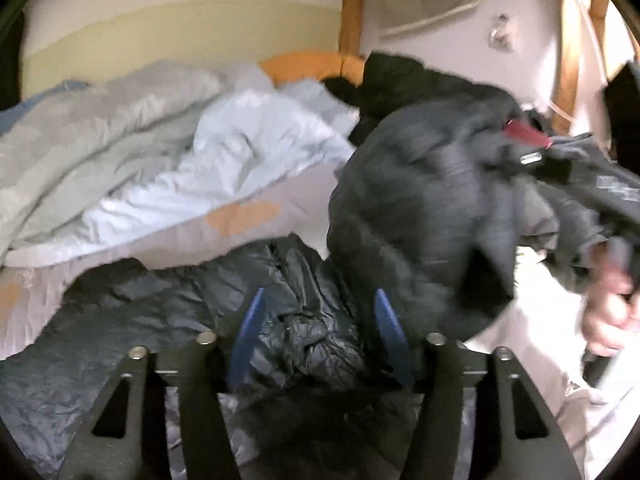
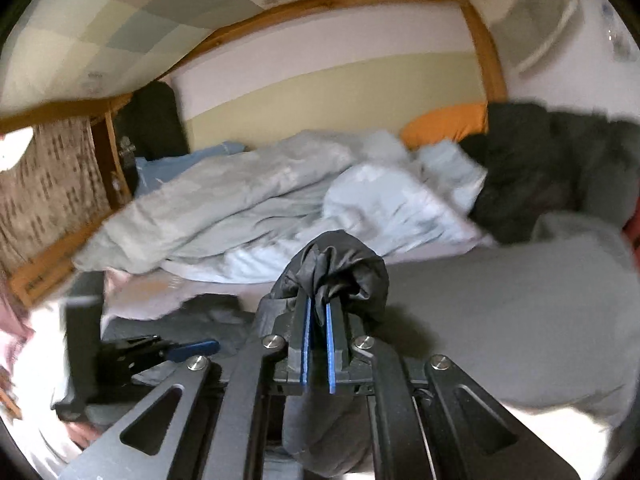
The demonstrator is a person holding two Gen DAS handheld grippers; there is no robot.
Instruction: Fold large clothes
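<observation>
On the bed [image 2: 500, 276], my right tool [image 2: 318, 332] has its blue pads pinched nearly together on a bunched fold of the dark puffer jacket [image 2: 336, 268], lifted above the sheet. My left tool [image 1: 320, 344] sits with its jaws spread wide over crumpled jacket fabric [image 1: 304, 320] lying on the mattress, gripping nothing. Behind lie a rumpled pale duvet [image 1: 168, 156] and an orange pillow [image 2: 448, 122].

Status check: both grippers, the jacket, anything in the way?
Right gripper shut on dark jacket fabric, lifted off the bed. Left gripper open, over another black jacket lying on the bed. Rumpled duvet crowds the far side.
</observation>
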